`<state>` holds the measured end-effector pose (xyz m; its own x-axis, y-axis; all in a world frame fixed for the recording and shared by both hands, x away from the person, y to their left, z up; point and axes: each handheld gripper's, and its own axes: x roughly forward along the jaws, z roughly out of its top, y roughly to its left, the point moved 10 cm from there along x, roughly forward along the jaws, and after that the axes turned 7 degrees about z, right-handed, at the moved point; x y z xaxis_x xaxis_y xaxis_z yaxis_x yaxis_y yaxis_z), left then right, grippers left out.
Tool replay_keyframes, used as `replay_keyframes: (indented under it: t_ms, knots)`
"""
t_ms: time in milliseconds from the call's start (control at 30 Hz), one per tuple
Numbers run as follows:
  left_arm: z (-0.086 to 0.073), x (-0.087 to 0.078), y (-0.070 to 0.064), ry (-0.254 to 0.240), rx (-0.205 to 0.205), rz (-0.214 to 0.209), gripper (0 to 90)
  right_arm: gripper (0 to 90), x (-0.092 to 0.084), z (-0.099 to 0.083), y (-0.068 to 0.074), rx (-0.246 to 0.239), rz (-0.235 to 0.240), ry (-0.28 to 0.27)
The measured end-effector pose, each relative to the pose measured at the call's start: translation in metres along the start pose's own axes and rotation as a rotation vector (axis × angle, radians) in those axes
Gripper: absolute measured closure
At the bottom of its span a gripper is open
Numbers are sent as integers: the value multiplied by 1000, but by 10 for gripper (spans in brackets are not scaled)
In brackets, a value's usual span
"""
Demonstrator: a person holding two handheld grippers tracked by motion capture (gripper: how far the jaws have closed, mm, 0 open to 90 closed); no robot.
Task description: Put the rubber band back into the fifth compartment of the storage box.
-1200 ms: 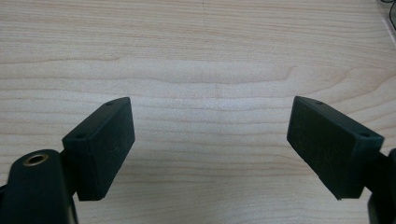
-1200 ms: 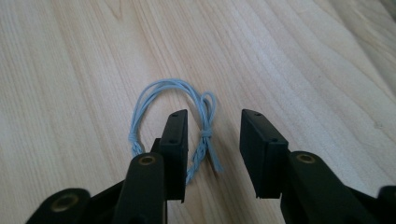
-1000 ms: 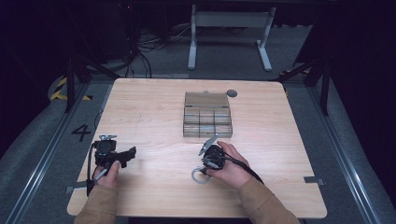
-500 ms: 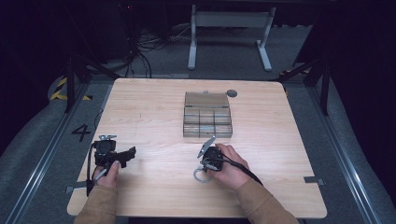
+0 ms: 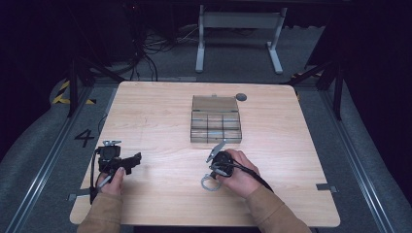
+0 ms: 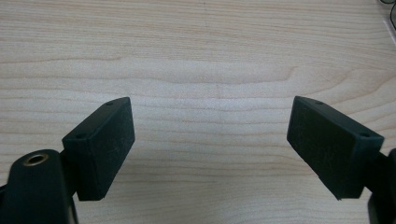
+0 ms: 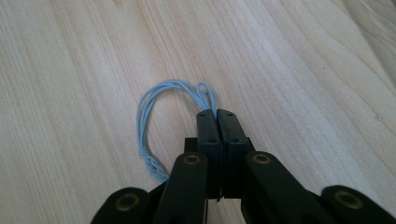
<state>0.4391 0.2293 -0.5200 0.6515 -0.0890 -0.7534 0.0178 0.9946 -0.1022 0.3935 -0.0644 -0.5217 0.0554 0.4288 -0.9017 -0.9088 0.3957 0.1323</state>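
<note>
A small loop of thin light-blue wire lies on the wooden table near its front edge. My right gripper points down at it. Its jaws have just been closing and now stand together, pinching the strands at one end of the loop. In the high view this gripper sits under the person's right hand, with the wire loop at its tip. My left gripper rests at the front left, lying level. Its two pads are wide apart over bare wood with nothing between them.
A clear compartment box with its lid raised stands in the middle of the table, just beyond the right hand. A dark round disc lies behind it. A metal stand is on the floor beyond the table.
The right gripper's jaws have drawn together on the wire loop. Both hands have kept their places.
</note>
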Motion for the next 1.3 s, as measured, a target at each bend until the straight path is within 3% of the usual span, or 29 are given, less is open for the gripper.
replay_keyframes:
  t_ms: [700,933,1300]
  knots:
    - [2,2,-4,-1,6,-3,159,900,-32,9,7,24,15,-98]
    - [3,2,-6,-1,9,-4,159,900,-46,13,1,31,3,-124]
    - [3,2,-5,-1,11,-6,158,900,-66,26,-11,39,-30,-115]
